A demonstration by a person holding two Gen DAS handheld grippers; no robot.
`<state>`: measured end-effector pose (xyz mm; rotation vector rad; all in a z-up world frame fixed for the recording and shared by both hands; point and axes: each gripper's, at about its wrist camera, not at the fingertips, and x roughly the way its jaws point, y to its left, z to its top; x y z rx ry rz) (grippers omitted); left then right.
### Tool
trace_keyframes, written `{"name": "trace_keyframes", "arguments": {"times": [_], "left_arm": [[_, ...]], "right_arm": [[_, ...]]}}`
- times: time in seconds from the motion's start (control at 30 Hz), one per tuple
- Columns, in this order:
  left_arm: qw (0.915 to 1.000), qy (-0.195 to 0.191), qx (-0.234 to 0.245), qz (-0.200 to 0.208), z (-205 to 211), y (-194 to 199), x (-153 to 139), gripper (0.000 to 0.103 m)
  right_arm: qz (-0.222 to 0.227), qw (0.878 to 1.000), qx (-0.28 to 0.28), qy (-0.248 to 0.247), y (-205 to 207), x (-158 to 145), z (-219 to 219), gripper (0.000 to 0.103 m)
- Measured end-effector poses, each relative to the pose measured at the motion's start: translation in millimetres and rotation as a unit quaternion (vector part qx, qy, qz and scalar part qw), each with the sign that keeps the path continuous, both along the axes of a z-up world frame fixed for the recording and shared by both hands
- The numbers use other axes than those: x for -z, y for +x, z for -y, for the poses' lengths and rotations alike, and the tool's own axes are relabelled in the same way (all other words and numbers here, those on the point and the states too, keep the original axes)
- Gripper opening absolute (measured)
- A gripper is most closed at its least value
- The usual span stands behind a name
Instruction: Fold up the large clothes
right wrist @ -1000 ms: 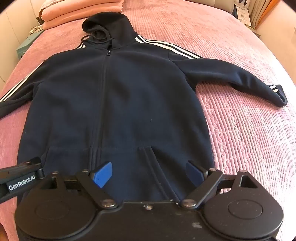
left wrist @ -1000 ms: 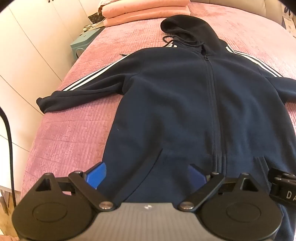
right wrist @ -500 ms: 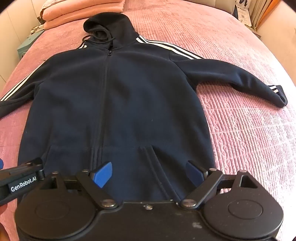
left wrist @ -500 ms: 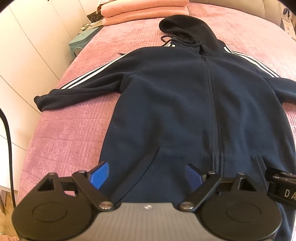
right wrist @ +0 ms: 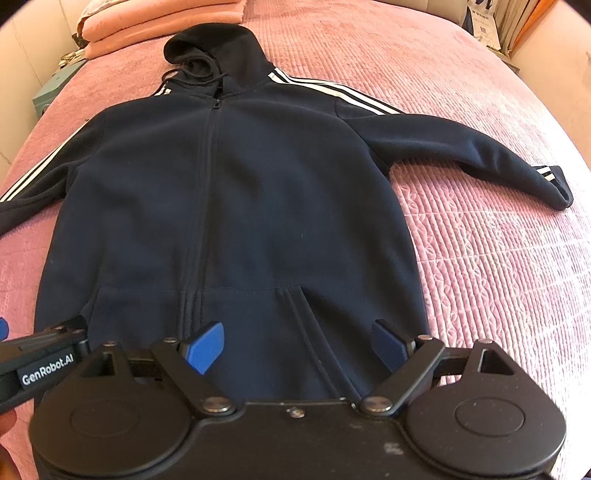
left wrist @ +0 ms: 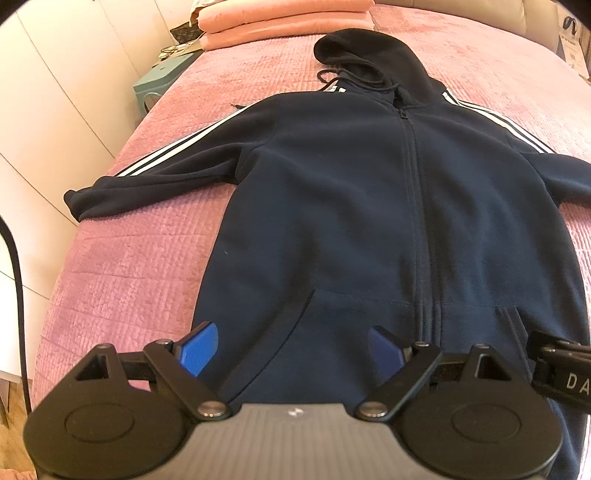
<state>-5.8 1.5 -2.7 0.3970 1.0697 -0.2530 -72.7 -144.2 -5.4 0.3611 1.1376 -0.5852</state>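
The hoodie lies flat, face up and zipped, on the pink bed, sleeves spread (no fold made yet). Both tools, left and right, hover wide-jawed, empty, above its hem.

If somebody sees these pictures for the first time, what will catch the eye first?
First the navy zip hoodie, spread flat and face up on the pink bedspread, sleeves out to both sides and white stripes on them. Next, the left gripper and right gripper, both open above its hem. Folded peach blankets lie beyond the hood.
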Motion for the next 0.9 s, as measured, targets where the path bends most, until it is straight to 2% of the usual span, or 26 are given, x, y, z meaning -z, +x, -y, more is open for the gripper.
{"name": "trace_keyframes", "arguments": {"times": [0.5,0.9], "left_arm": [[0.9999,-0.004,0.012,-0.011,-2,-3,8,0.090],[0.9998,-0.012,0.001,-0.018,-10,-1,8,0.090]], "right_arm": [[-0.004,1.000,-0.005,0.004,3,2,-1,0.103],[-0.003,1.000,-0.012,0.005,2,2,-2,0.103]]}}
